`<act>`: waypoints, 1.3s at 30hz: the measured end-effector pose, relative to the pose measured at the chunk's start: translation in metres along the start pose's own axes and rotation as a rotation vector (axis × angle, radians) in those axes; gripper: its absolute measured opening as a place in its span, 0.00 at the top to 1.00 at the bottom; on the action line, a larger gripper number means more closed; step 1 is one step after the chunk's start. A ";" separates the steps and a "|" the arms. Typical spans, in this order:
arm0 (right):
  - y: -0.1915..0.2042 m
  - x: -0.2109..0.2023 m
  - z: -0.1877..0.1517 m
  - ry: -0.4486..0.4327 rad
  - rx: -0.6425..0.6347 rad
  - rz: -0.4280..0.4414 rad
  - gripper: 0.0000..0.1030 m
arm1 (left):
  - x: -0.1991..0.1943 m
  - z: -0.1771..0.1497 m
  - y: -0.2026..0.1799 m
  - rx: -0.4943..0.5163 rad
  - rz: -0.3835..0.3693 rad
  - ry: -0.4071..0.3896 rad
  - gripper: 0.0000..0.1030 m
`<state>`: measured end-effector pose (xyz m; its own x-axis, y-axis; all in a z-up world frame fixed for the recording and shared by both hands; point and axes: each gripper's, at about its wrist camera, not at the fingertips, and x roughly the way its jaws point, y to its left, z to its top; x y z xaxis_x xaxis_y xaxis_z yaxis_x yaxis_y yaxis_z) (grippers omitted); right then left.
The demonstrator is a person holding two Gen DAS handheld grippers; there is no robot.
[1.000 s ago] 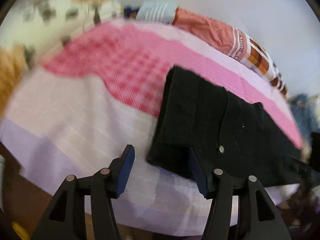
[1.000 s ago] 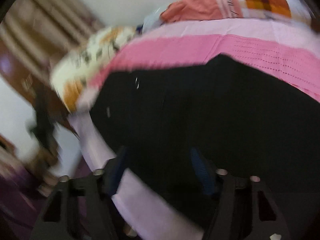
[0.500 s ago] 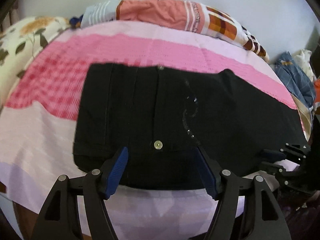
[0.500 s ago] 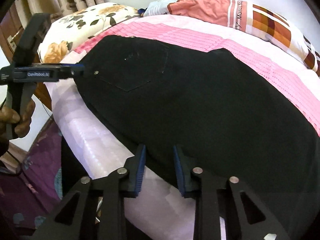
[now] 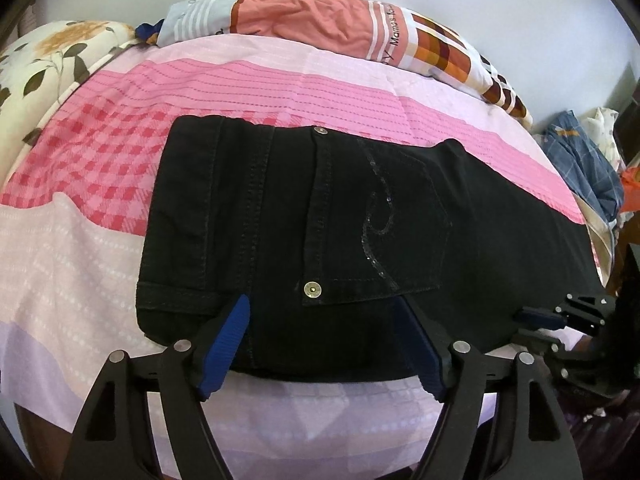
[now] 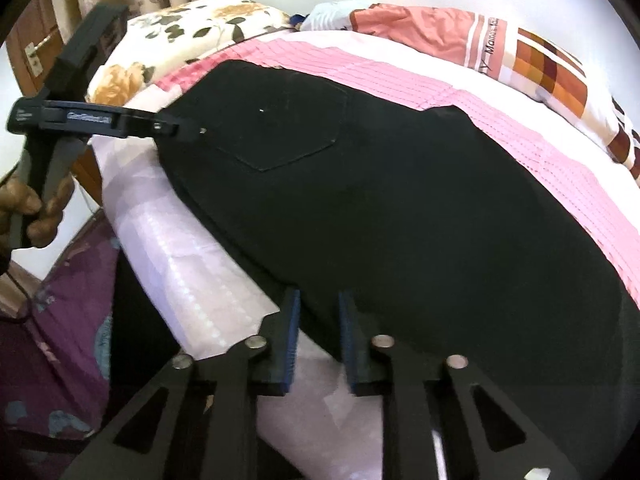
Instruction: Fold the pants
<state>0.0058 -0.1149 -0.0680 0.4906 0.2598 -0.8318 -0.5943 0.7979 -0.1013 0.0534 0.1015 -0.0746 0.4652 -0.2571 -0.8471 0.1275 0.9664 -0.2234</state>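
Black pants point(image 5: 304, 220) lie flat across the pink bed, waistband to the left and legs running right, back pocket with a sequin swirl facing up. They also fill the right wrist view point(image 6: 400, 208). My left gripper point(image 5: 326, 340) is open, its fingers over the near edge of the waist part. My right gripper point(image 6: 318, 340) is narrowly open at the near edge of the leg, with nothing held between the pads. The right gripper also shows in the left wrist view point(image 5: 560, 320), and the left gripper in the right wrist view point(image 6: 176, 130).
The bedspread point(image 5: 80, 240) is pink and lilac. A floral pillow point(image 5: 44, 60) lies at the far left and an orange checked pillow point(image 5: 360, 28) along the back. Loose clothes point(image 5: 584, 168) are piled at the right end. A purple rug point(image 6: 60, 300) covers the floor.
My left gripper swung right from the bare bedspread onto the waist of the pants and moved closer. My right gripper narrowed its opening and settled at the near edge of the leg.
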 end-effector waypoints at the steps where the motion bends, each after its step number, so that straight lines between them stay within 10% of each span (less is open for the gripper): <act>1: 0.000 0.000 0.001 -0.002 -0.004 -0.004 0.90 | 0.001 0.000 0.000 0.002 -0.001 0.000 0.24; 23: 0.035 -0.007 -0.010 0.004 -0.172 -0.017 0.98 | 0.003 -0.004 -0.005 0.073 0.017 0.017 0.24; 27: 0.001 -0.032 0.001 -0.055 0.018 0.213 0.97 | 0.001 -0.003 -0.005 0.069 0.014 0.026 0.24; 39: -0.135 -0.059 -0.049 -0.031 0.414 -0.205 0.93 | 0.005 0.022 -0.052 0.054 -0.107 -0.030 0.18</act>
<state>0.0257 -0.2642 -0.0325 0.5939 0.0852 -0.8001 -0.1813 0.9830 -0.0299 0.0684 0.0497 -0.0561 0.4720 -0.3600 -0.8048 0.2247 0.9318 -0.2850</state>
